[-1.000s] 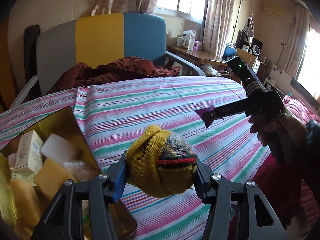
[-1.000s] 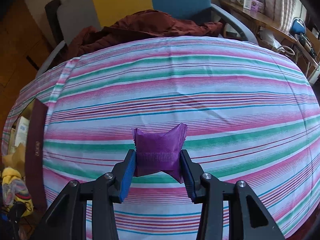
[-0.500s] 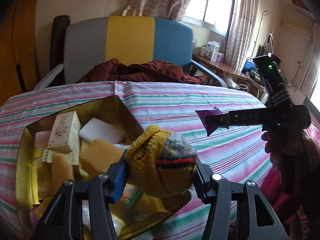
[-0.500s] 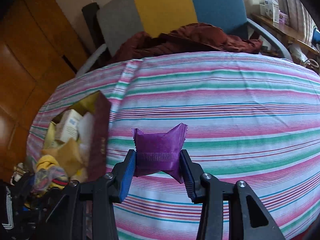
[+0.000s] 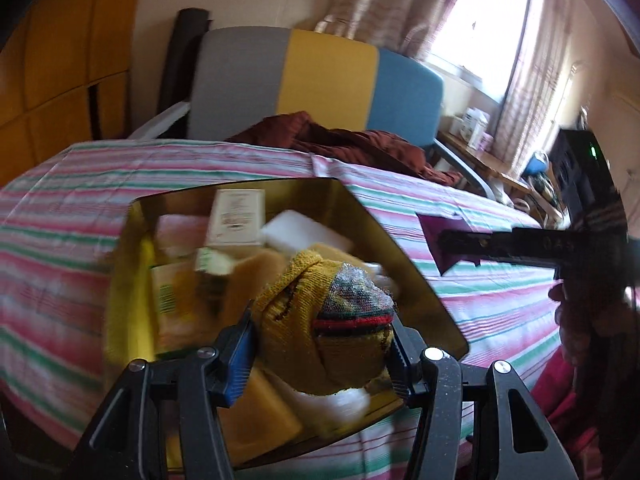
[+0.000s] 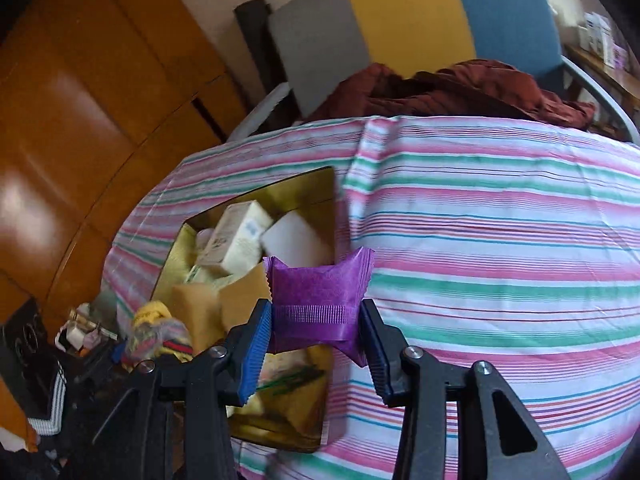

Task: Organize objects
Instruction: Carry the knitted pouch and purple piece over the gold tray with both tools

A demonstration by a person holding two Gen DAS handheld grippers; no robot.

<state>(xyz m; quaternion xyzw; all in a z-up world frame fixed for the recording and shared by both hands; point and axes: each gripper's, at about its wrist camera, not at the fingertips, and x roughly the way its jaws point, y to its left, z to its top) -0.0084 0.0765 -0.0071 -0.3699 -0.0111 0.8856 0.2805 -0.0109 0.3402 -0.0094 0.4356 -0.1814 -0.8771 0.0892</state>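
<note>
A rolled yellow knit sock (image 5: 320,320) was clamped between the pads of the left hand-held gripper (image 5: 320,344), held over a gold tin box (image 5: 404,264) filled with sponges and small cartons. A purple sachet (image 6: 318,304) was gripped by the right hand-held gripper (image 6: 316,336), just beside the box's right edge, above the striped bedsheet (image 6: 500,240).

I'm working over a bed covered with a pink, green and white striped sheet (image 6: 500,216). A gold-lined open box (image 5: 404,268) is sitting directly on it near the left edge, and a dark red garment (image 6: 460,88) is lying at the far edge.
</note>
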